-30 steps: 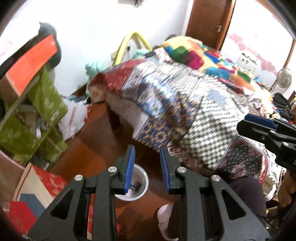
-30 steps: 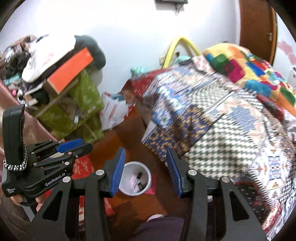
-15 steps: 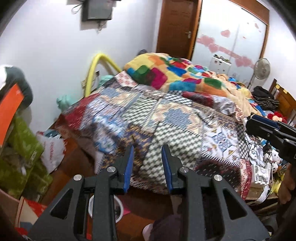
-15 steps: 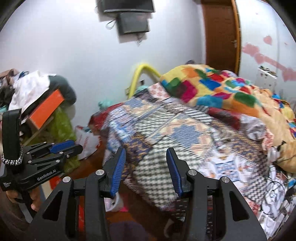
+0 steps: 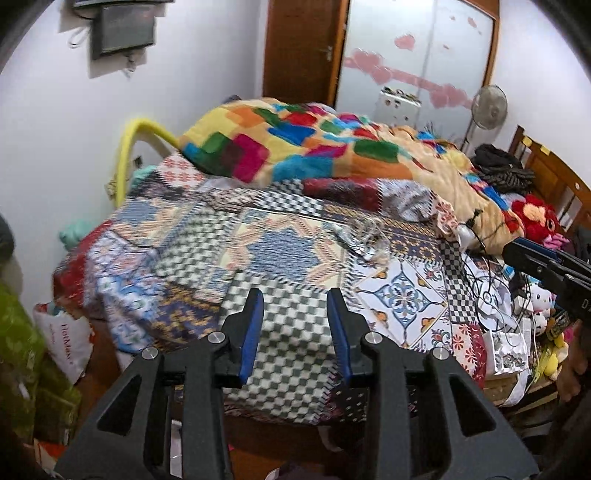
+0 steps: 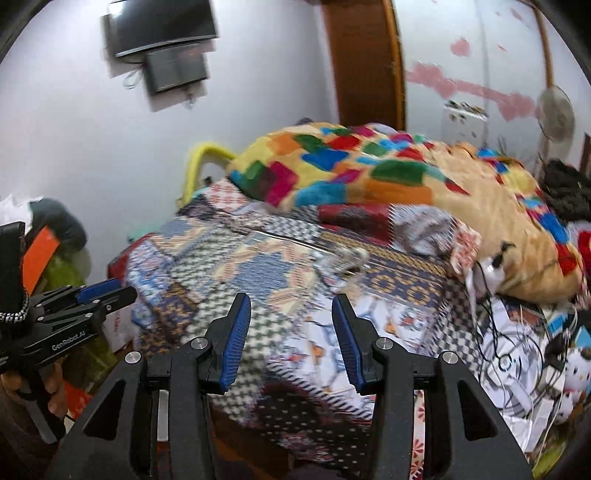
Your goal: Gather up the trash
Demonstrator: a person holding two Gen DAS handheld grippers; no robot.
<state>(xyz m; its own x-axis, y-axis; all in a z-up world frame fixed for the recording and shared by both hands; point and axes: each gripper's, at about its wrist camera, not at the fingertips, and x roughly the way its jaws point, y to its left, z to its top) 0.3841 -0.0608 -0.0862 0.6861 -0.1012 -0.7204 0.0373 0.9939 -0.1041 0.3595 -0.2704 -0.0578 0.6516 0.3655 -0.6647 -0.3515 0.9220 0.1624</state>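
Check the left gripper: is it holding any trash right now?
No. The left gripper is empty, its jaws opening with only the bedspread visible between them.

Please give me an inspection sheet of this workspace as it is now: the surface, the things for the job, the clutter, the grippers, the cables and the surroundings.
Surface: bed under a patchwork cover, colourful blanket heaped at the far side.
Job's things: crumpled clear wrapper lying on the cover.
Clutter: plush toys, papers and a white bag beside the bed.
Grippers: left gripper opening, nothing between its pads; right gripper open, empty.
Cables: black wires across the bed's right edge.
Surroundings: wooden door, standing fan, wall screen.
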